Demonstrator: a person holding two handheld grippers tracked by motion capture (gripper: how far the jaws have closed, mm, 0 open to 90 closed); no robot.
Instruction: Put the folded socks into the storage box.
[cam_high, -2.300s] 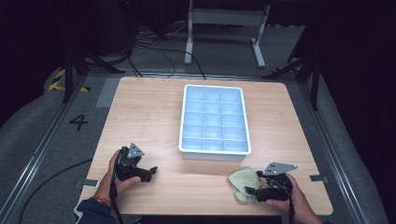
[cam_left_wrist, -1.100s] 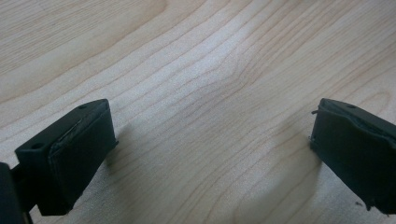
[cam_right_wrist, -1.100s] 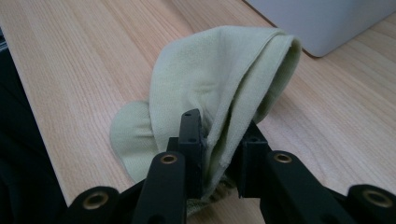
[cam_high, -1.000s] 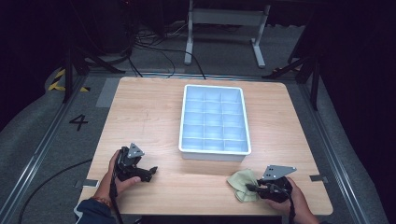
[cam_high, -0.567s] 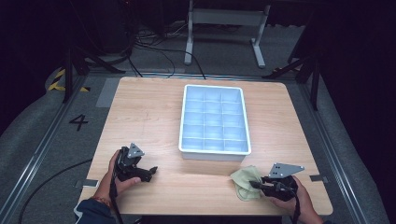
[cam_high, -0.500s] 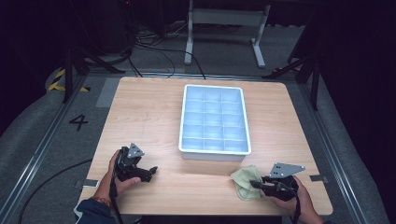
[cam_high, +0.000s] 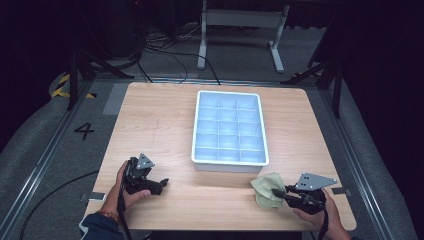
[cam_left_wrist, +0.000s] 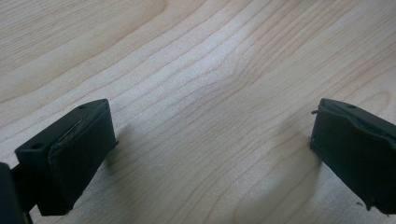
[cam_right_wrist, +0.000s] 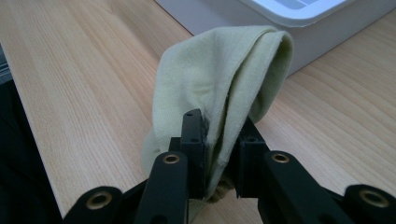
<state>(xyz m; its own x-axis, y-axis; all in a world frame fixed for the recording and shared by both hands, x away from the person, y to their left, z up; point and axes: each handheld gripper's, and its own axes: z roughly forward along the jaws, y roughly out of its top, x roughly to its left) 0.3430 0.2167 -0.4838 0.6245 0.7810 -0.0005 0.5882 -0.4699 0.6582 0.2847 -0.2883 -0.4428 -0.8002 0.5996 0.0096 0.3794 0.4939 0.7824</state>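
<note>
Pale yellow cloth (cam_right_wrist: 219, 84), folded, pinched upright

right gripper (cam_right_wrist: 219, 154) jaws clamped on folded pale-yellow cloth (cam_right_wrist: 219, 79); cloth standing up off wooden table (cam_right_wrist: 84, 84); white tray (cam_right_wrist: 299, 28) wall just behind

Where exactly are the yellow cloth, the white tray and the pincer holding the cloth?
yellow cloth (cam_right_wrist: 219, 70), right gripper view, on its folded upper part.
white tray (cam_high: 194, 131), high view, on its left rim.
right gripper (cam_right_wrist: 219, 154), right gripper view, between its fingertips, shut on the cloth.
</note>
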